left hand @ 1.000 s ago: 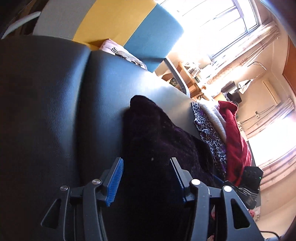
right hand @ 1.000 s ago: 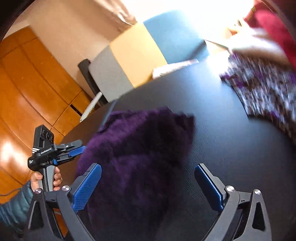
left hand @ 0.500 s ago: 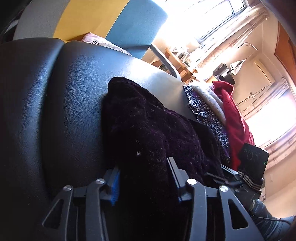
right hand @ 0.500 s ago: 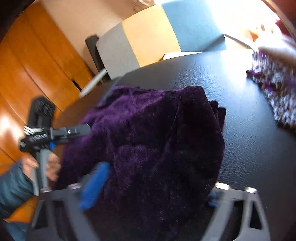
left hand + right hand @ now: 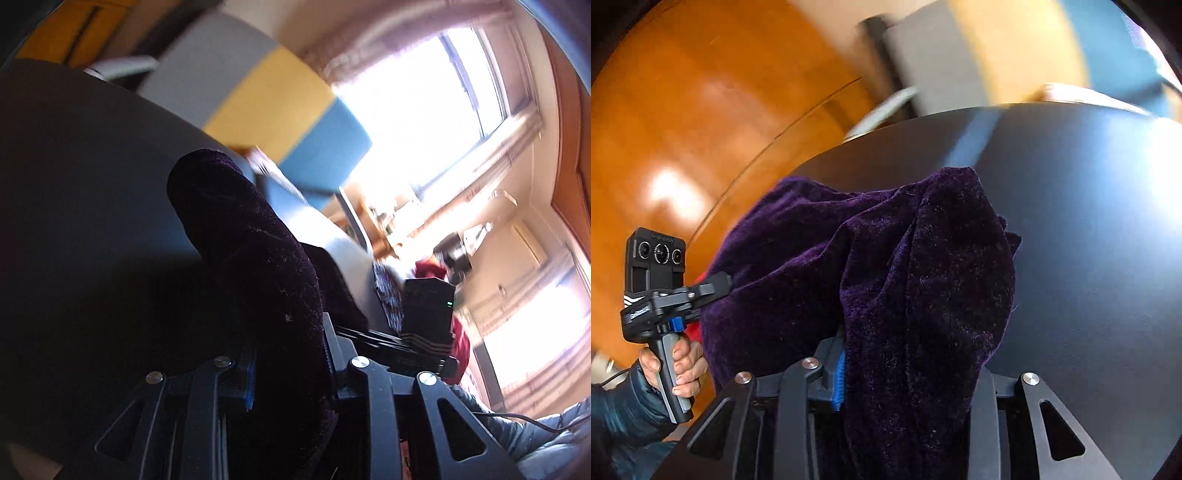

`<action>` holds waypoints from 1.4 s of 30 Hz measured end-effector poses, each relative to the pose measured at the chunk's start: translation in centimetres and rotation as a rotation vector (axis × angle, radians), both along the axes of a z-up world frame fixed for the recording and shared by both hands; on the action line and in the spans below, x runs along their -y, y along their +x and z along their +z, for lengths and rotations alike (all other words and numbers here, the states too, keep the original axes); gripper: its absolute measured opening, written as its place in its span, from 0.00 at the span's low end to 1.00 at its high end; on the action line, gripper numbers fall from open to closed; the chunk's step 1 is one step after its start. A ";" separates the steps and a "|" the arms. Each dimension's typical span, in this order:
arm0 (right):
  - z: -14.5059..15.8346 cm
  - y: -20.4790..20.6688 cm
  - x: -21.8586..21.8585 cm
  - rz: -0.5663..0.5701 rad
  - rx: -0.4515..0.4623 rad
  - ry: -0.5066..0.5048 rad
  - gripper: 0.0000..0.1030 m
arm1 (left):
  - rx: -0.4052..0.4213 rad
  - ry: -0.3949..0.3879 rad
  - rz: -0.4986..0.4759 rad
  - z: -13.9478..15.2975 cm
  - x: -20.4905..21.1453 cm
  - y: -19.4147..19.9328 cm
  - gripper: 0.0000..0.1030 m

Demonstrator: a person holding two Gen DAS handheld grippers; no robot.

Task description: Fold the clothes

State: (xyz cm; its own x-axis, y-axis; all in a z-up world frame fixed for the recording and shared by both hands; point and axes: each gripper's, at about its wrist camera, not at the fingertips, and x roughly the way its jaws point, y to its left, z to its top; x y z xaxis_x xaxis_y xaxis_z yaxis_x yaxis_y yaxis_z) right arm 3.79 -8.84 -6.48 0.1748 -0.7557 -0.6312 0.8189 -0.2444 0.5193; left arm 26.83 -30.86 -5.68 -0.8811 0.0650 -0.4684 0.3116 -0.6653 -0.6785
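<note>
A deep purple velvet garment (image 5: 886,266), plush and speckled with lint, hangs in soft bunched folds above the matte black table (image 5: 1089,221). The right tool (image 5: 905,373) is closed tight on a thick fold of it, the blue ribbed pad (image 5: 837,380) pressed into the pile. The left tool (image 5: 290,362) likewise clamps a rounded hump of the same cloth, which looks almost black in that view.

Only the right wrist view shows the left tool from outside: a black pistol grip in the left hand (image 5: 677,363), carrying a camera block with three lenses; its small white label is too small to read. Only the left wrist view shows the leopard-print cloth (image 5: 388,295), the red garment (image 5: 460,343), a bright window (image 5: 417,107) and the grey, yellow and blue chair back (image 5: 266,96).
</note>
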 end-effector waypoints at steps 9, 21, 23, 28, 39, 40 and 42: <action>9.1 14.2 21.9 0.501 -0.057 -0.200 0.30 | -0.122 -0.198 0.492 8.4 5.0 20.6 0.25; 3.6 29.6 40.7 0.763 -0.217 0.010 0.36 | 0.130 -0.026 1.005 0.0 13.5 32.3 0.26; 2.2 29.4 41.4 0.748 -0.228 0.031 0.45 | 0.155 0.002 1.033 -0.5 13.8 32.7 0.27; 4.6 26.8 40.6 0.708 -0.278 -0.052 0.53 | 0.222 0.038 1.089 -0.5 14.3 33.9 0.35; 6.9 29.0 34.9 0.937 -0.459 -0.188 0.51 | 0.277 -0.138 1.033 3.0 13.5 27.7 0.43; 5.3 29.3 35.6 0.916 -0.472 -0.137 0.51 | 0.310 -0.076 1.016 1.2 14.5 27.3 0.43; 2.2 29.6 37.4 0.861 -0.470 -0.037 0.50 | 0.358 -0.028 1.021 -1.4 15.4 26.5 0.40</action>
